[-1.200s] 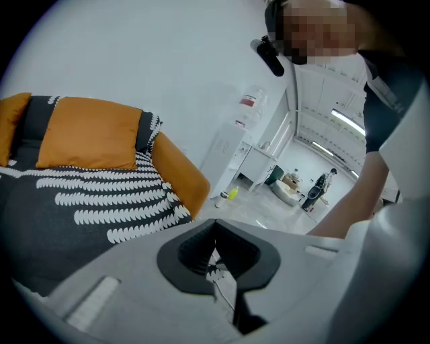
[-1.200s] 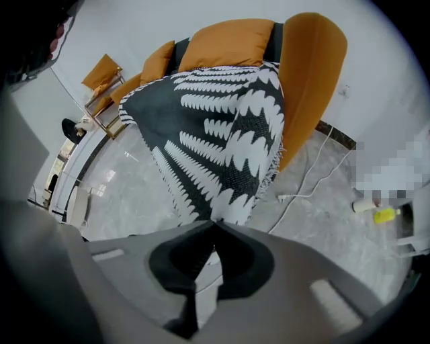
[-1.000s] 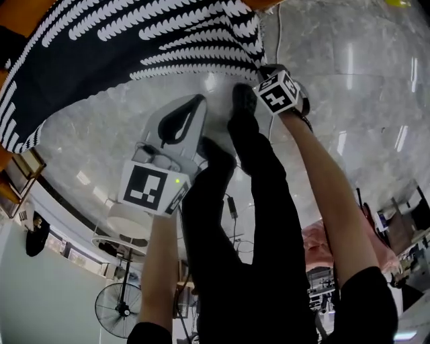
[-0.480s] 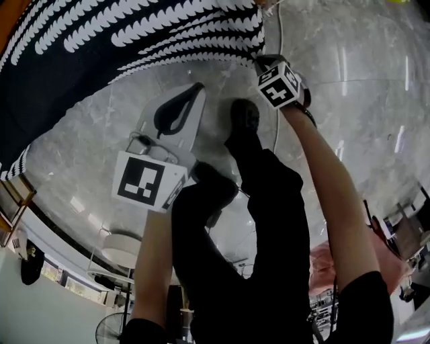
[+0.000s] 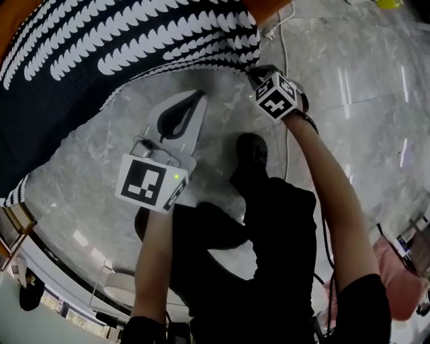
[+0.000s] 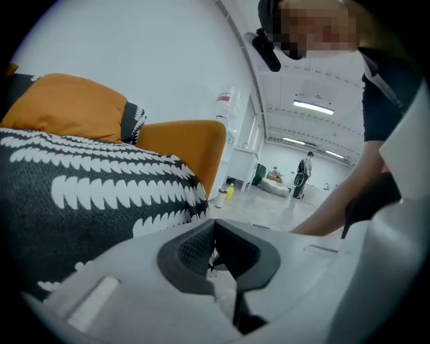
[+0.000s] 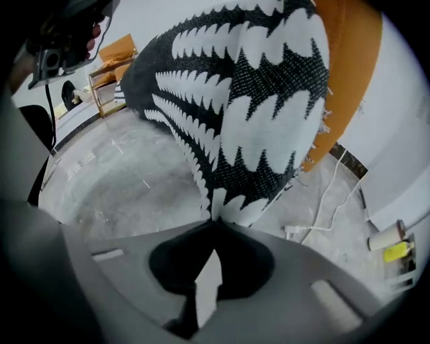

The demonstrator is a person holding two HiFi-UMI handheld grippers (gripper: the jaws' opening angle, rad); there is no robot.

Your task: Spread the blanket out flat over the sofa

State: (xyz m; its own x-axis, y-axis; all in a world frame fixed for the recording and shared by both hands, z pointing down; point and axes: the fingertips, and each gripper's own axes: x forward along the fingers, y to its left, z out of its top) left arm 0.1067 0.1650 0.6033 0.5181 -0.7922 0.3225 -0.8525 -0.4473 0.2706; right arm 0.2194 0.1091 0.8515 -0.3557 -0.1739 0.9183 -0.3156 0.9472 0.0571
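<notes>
The black blanket with white leaf-like rows lies over the orange sofa and hangs down its front. My right gripper is shut on the blanket's lower corner by the sofa's right end; in the right gripper view the cloth rises straight out of the closed jaws. My left gripper hovers over the marble floor just below the blanket's hem, shut with nothing in it. In the left gripper view the blanket and sofa arm lie to the left, apart from the jaws.
A white cable runs along the floor by the sofa's right end, also in the right gripper view. A yellow bottle and a pale cylinder stand near the wall. The person's shoe and black-trousered legs are beneath the grippers.
The blanket's corner has come lower and further right with the right gripper. The person's feet have stepped back from the sofa. The left gripper has stayed in about the same place.
</notes>
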